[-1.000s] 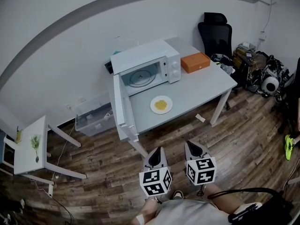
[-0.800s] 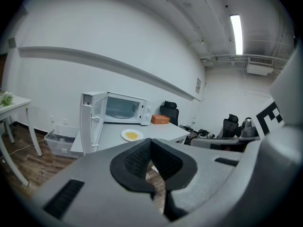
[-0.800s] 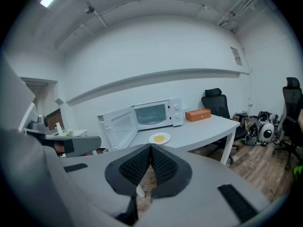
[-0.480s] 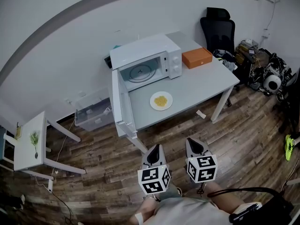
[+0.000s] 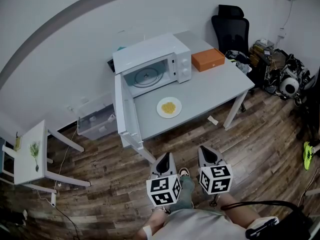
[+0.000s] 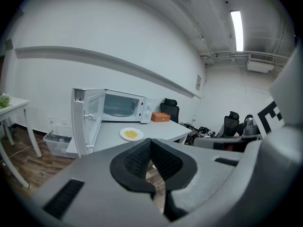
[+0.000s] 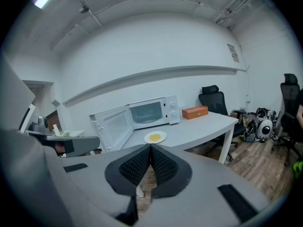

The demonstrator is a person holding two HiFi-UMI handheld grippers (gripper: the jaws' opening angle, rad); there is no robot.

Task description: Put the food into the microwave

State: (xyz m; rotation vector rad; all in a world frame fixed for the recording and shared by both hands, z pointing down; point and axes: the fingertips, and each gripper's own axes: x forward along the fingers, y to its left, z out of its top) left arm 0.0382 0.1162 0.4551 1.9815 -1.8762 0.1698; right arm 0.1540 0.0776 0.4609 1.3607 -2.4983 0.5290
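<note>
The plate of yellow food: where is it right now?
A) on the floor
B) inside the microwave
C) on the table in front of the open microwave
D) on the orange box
C: the plate sits on the grey table, just outside the microwave, whose door stands open.

1. Left gripper: grey tapered jaws, black ribbed pads; white cube printed with black square markers.
2. Right gripper: matching grey body, black pads, marker cube.
3. Person: pale grey top; black cable at the waist.
</note>
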